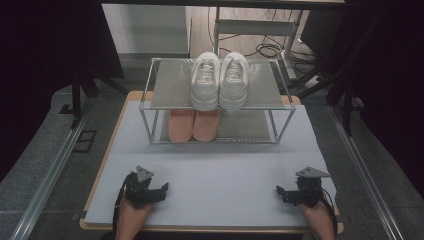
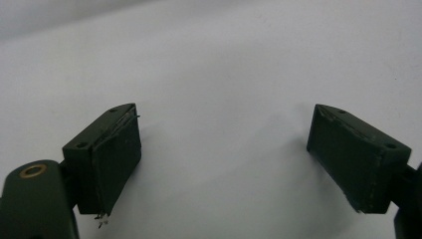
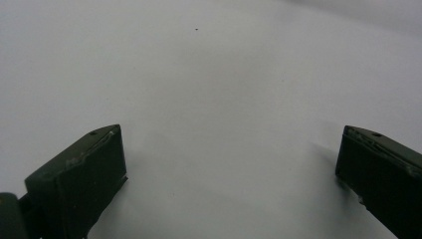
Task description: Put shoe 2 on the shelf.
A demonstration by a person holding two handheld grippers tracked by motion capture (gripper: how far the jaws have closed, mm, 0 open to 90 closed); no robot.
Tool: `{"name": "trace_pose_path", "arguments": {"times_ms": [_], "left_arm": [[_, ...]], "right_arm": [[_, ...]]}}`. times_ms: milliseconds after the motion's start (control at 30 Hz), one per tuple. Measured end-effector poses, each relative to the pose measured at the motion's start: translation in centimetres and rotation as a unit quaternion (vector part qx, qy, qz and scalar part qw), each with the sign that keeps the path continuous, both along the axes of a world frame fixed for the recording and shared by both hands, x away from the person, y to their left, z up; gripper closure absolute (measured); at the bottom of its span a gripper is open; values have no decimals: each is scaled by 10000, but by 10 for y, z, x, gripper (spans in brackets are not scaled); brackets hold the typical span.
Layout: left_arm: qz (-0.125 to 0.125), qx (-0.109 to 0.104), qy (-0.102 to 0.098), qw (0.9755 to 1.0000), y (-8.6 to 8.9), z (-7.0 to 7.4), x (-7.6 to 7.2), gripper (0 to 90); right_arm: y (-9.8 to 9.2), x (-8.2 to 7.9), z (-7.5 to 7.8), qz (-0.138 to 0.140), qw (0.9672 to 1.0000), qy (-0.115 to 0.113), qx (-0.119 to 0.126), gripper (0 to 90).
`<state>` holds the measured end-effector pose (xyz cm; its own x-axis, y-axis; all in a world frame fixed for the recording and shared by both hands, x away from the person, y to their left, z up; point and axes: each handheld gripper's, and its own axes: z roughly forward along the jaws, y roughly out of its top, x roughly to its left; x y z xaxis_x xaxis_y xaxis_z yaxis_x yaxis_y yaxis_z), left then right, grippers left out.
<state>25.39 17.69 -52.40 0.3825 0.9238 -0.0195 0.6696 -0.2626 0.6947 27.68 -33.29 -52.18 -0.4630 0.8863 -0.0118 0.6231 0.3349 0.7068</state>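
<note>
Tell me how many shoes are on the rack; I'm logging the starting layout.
4. Two white sneakers sit side by side on the top shelf; two pink shoes sit below them, partly hidden.

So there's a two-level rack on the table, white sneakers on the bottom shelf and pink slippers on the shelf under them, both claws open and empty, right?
Not quite. In the high view the white sneakers sit on the rack's top shelf; the pink slippers are below them. Left claw and right claw are open and empty.
</note>
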Motion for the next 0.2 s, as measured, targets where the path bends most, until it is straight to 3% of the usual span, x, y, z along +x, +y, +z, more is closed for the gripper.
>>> {"name": "trace_pose_path", "arguments": {"times_ms": [200], "left_arm": [[-1,-6,8,10000,0,0,0,136]], "right_arm": [[0,0,-1,18,10000,1,40,1]]}}
